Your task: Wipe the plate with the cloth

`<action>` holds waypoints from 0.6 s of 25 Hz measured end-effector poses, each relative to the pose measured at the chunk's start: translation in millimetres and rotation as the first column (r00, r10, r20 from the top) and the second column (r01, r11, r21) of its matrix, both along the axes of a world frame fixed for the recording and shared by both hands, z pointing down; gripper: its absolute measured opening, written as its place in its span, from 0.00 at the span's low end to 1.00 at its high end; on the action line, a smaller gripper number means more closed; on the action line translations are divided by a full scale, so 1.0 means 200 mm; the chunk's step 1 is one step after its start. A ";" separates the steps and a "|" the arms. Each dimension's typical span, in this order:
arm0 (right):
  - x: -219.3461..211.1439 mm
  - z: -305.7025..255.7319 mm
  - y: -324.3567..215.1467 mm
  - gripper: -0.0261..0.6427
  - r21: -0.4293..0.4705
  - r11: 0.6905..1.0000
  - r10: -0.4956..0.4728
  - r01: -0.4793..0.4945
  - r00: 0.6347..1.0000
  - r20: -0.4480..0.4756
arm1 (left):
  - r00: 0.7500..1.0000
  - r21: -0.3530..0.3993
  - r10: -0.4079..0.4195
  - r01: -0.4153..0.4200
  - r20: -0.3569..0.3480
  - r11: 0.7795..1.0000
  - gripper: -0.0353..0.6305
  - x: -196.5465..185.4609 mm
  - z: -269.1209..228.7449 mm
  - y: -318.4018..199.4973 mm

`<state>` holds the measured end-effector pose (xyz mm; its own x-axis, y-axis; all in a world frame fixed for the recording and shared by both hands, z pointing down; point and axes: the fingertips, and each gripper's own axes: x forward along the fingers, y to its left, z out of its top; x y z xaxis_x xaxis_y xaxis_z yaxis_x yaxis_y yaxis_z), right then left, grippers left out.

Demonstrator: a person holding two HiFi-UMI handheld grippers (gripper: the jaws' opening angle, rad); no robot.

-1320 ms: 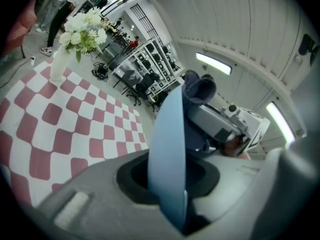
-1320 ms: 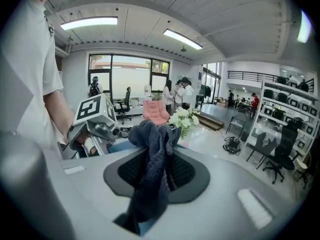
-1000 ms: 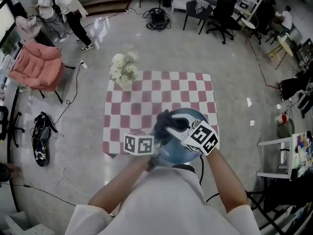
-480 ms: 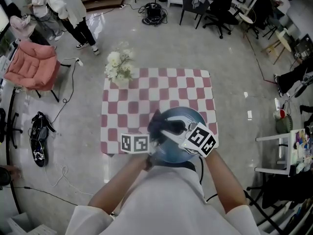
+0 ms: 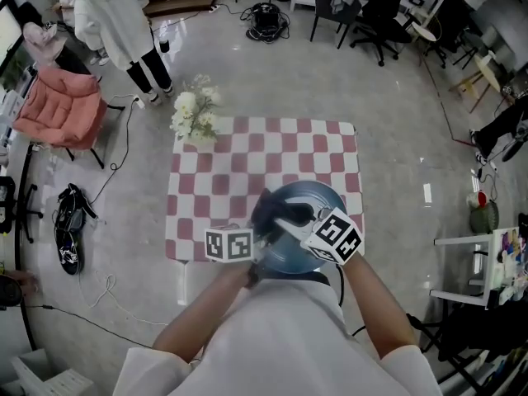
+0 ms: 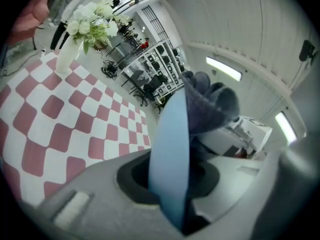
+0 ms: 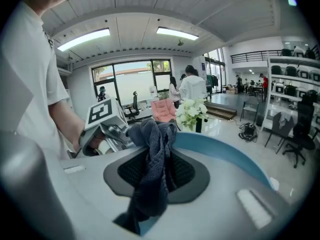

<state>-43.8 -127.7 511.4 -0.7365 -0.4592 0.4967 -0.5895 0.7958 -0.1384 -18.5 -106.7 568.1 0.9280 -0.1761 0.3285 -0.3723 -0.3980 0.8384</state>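
Note:
A blue plate (image 5: 309, 221) is held tilted above the near right part of the checkered table (image 5: 239, 167). My left gripper (image 5: 258, 252) is shut on the plate's near left rim. In the left gripper view the plate (image 6: 170, 149) stands edge-on between the jaws. My right gripper (image 5: 285, 219) is shut on a dark grey cloth (image 5: 271, 207) that lies bunched against the plate's left side. The right gripper view shows the cloth (image 7: 156, 159) hanging between the jaws, with the plate's rim (image 7: 225, 154) behind it. The cloth (image 6: 212, 104) also shows behind the plate in the left gripper view.
A vase of white flowers (image 5: 191, 114) stands at the table's far left corner. A pink chair (image 5: 58, 110) and a standing person (image 5: 115, 19) are on the floor at the left. Office chairs (image 5: 371, 15) stand at the back.
The cloth has slid a little to the left across the plate. The person at the back left has stepped nearer the table. Both grippers keep their hold.

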 end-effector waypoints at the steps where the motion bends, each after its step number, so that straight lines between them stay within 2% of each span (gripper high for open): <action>1: 0.04 0.02 -0.02 0.19 0.009 1.000 0.026 -0.026 1.000 -0.017 | 1.000 0.000 -0.009 0.009 0.005 1.000 0.16 0.02 0.00 -0.01; 9: 0.32 0.07 -0.09 0.19 0.032 0.988 0.150 -0.149 0.988 -0.039 | 0.996 -0.020 -0.079 0.079 0.030 0.997 0.16 0.10 0.01 -0.04; 15: 0.55 0.13 -0.08 0.19 0.030 0.965 0.264 -0.262 0.960 -0.097 | 0.993 -0.015 -0.109 0.110 0.055 0.994 0.16 0.12 0.04 -0.04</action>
<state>67.0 -144.6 538.4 -0.5359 -0.6389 0.5520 -0.7885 0.6124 -0.0566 5.6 -115.3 575.3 0.8842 -0.2695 0.3815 -0.4577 -0.3371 0.8227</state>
